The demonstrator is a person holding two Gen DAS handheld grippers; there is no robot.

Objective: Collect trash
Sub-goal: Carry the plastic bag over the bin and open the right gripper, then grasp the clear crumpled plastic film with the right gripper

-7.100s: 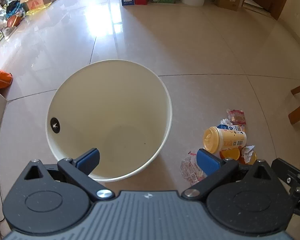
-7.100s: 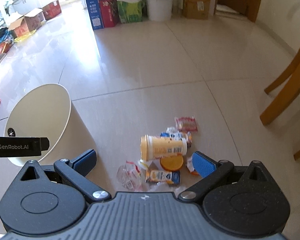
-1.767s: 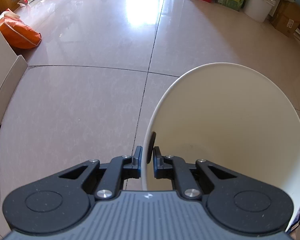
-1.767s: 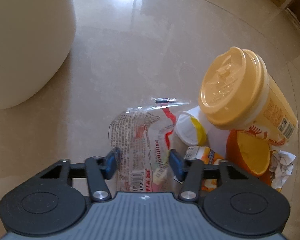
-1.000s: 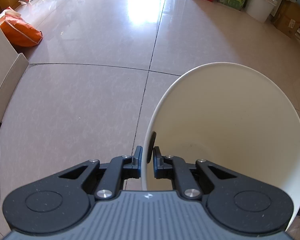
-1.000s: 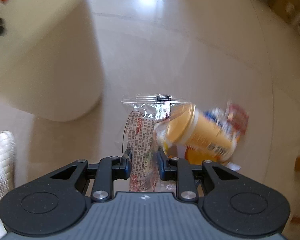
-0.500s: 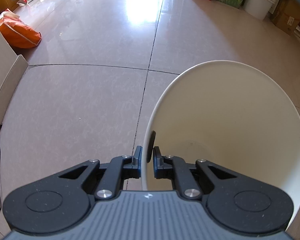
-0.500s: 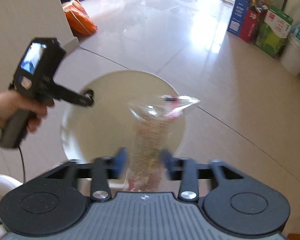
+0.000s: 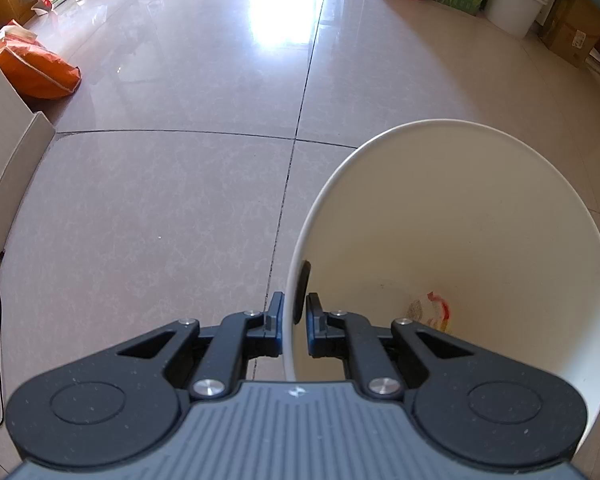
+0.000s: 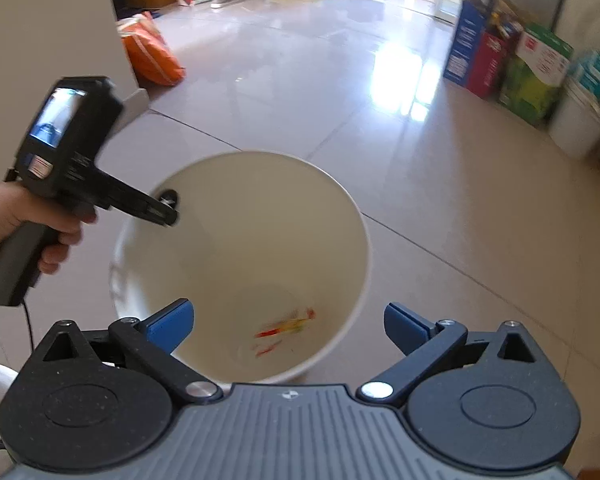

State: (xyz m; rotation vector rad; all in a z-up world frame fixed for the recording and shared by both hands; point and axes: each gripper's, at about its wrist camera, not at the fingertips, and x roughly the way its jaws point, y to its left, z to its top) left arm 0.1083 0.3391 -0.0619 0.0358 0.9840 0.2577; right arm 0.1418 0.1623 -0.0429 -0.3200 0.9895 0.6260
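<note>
Clear plastic printed in red and yellow, the snack wrapper (image 10: 286,328) is lying at the bottom of the cream waste bin (image 10: 352,216), blurred in the right wrist view and half hidden behind the gripper body in the left wrist view (image 9: 430,312). The bin (image 9: 460,128) is standing on the glossy tiled floor (image 9: 160,208), tilted toward the cameras so its inside is showing.

The left gripper (image 10: 168,210) is clenching the bin's rim, one finger outside the wall and one inside, beside a small black disc on the inner wall; in its own view (image 9: 293,316) the thin wall is passing between the two pads. A hand (image 10: 18,220) is holding that gripper's handle, and a black cable is hanging from it.

The right gripper (image 10: 289,322) is hovering above the bin's mouth with its blue-padded fingers (image 10: 170,322) spread wide; the jaws have just been opening, and nothing is between them.

Farther off, an orange bag (image 9: 34,68) is resting by a wall corner, and cardboard boxes (image 10: 504,56) and a white bucket (image 9: 516,4) are lining the far edge of the floor.
</note>
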